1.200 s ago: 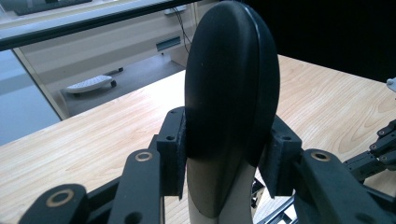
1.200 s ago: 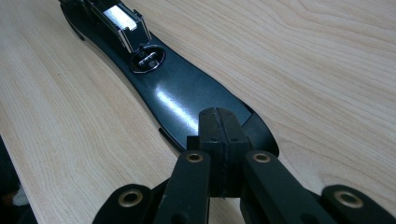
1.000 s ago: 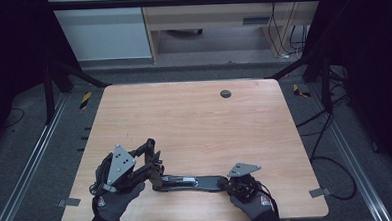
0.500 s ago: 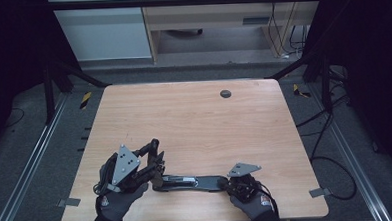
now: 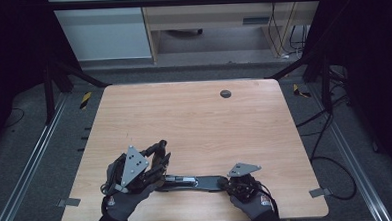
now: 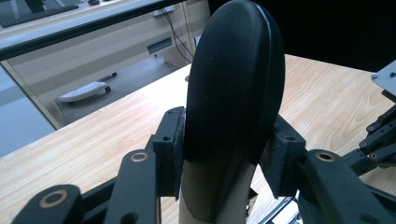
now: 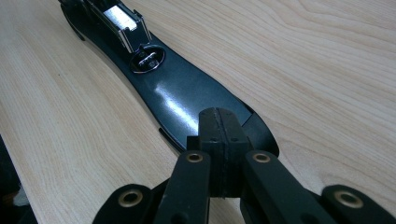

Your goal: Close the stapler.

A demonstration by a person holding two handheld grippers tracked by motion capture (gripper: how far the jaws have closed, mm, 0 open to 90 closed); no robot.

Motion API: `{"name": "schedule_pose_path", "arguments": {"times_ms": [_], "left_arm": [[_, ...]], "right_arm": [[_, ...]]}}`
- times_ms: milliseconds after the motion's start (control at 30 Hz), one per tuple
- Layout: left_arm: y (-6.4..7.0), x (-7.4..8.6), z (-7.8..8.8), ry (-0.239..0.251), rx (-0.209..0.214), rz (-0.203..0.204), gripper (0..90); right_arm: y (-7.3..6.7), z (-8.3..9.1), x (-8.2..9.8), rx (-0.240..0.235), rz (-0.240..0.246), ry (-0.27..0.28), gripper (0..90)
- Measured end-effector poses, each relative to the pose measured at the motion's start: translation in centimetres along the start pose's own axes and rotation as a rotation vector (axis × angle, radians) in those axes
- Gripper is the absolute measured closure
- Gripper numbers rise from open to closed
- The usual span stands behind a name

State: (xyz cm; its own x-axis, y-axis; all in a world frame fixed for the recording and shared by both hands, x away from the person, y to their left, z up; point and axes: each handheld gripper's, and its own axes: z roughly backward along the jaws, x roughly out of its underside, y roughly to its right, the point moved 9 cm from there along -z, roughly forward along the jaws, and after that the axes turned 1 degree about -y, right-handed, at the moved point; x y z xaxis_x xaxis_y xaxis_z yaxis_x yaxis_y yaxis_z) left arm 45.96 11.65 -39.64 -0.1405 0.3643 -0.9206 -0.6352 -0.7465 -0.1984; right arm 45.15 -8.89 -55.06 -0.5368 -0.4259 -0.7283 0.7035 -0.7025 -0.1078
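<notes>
A black stapler point(image 5: 192, 182) lies opened near the table's front edge. Its flat base point(image 7: 177, 93) carries a metal staple channel point(image 7: 119, 18) and a round anvil point(image 7: 148, 59). The stapler's rounded black top arm point(image 6: 233, 93) stands raised between the pads of my left gripper point(image 6: 229, 154), which is shut on it. In the high view the left gripper point(image 5: 158, 154) sits at the stapler's left end. My right gripper point(image 7: 219, 126) is shut with nothing between its pads, its tips down on the base's near end. It shows at the stapler's right end point(image 5: 227, 184).
The wooden table point(image 5: 199, 125) has a round dark grommet point(image 5: 225, 93) near its far edge. Gloved hands point(image 5: 123, 204) hold both grippers at the front edge. Metal rails and cables run along the floor on both sides.
The left gripper has shifted a little with the stapler's top arm in it. The right gripper has kept still on the base.
</notes>
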Motion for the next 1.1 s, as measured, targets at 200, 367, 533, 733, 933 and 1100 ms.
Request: {"name": "schedule_pose_path", "arguments": {"times_ms": [200, 367, 533, 733, 933, 1100], "left_arm": [[0.3, -0.1, -0.3, -0.002, 0.003, -0.007, 54.5], [0.6, -0.1, -0.5, -0.006, 0.005, -0.016, 54.3], [0.8, -0.2, -0.7, -0.009, 0.007, -0.027, 54.0], [1.1, -0.2, -0.9, -0.01, 0.01, -0.034, 53.7], [1.4, -0.2, -1.2, -0.014, 0.013, -0.042, 53.4], [1.6, -0.3, -1.3, -0.018, 0.015, -0.051, 53.3]], "right_arm": [[0.0, 0.0, 0.0, 0.0, 0.0, 0.0, 90.0], [0.0, 0.0, 0.0, 0.0, -0.002, 0.0, 90.0], [0.0, 0.0, 0.0, -0.001, -0.001, 0.001, 90.0], [0.0, 0.0, 0.0, -0.001, 0.001, 0.002, 90.0], [0.0, 0.0, 0.0, -0.001, 0.0, 0.002, 90.0], [0.0, 0.0, 0.0, -0.001, 0.0, 0.001, 90.0]]}}
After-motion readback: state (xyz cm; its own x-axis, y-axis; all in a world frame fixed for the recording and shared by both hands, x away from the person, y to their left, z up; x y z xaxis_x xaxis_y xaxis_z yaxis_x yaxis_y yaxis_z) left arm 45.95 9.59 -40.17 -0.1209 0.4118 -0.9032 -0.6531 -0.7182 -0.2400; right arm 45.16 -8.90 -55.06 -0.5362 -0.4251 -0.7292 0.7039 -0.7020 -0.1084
